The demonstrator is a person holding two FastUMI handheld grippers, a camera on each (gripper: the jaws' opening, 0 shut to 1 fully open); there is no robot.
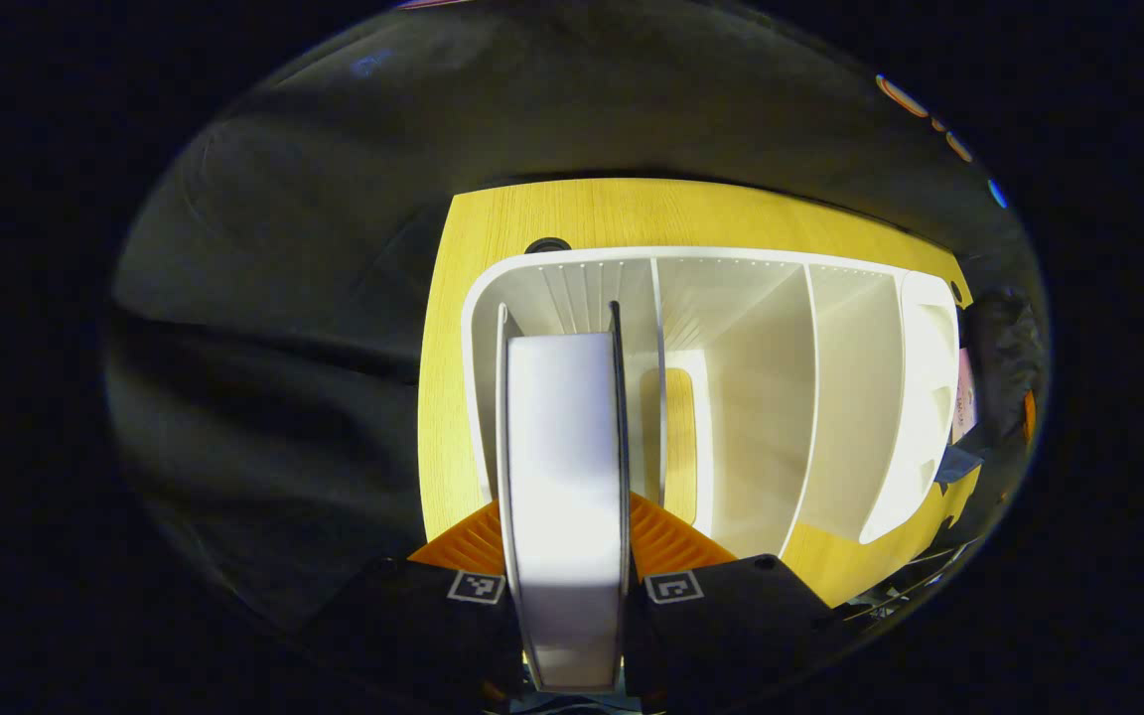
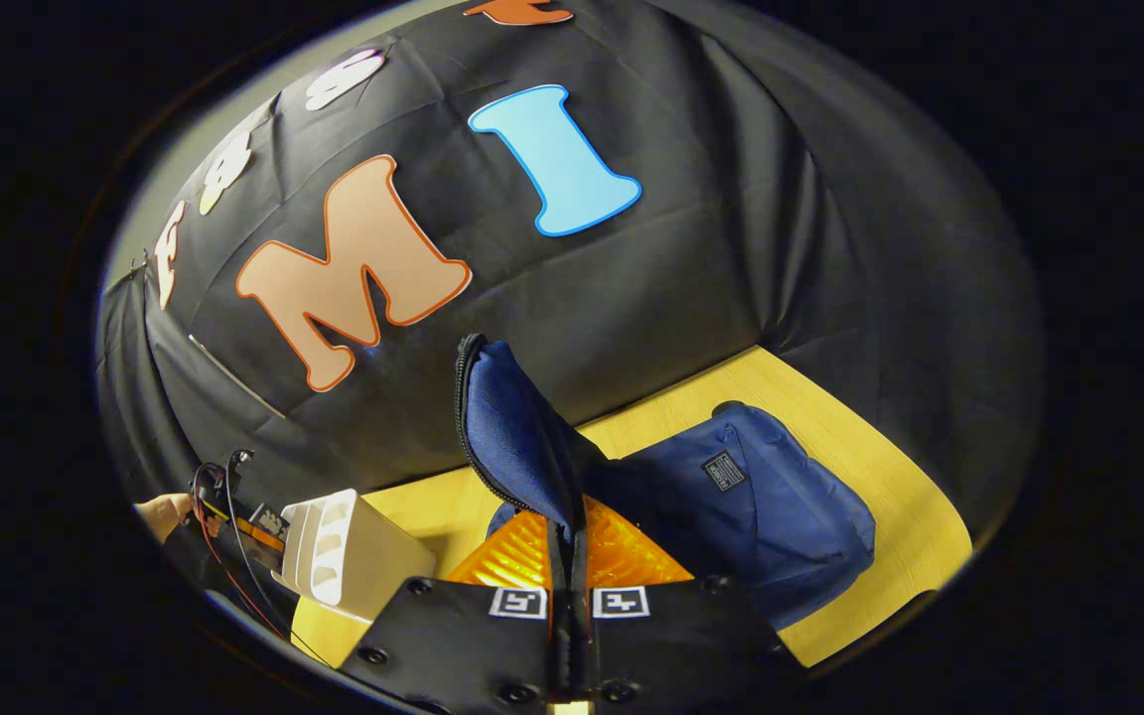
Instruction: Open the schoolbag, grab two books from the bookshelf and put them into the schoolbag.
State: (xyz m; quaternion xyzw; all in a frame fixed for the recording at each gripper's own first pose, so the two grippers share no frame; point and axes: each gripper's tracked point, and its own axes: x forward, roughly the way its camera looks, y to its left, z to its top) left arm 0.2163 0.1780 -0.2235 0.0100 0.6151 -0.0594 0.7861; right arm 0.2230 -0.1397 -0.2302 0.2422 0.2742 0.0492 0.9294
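The book (image 1: 564, 497) in the left gripper view has a plain white cover, shading to pale lilac-grey on its near part, with a thin dark line along one edge. The bookshelf (image 1: 781, 397) is plain white all over, dividers and walls alike. The table (image 1: 592, 214) is yellow with a fine wood grain.

In the right gripper view the schoolbag (image 2: 761, 516) is dark blue with a fine woven texture. Its lifted flap (image 2: 512, 437) is the same blue, edged with a black zip. A small black label with pale marks sits on its front.

Yellow wooden table (image 2: 890, 477), white bookshelf (image 1: 860, 397), blue schoolbag (image 2: 761, 516)
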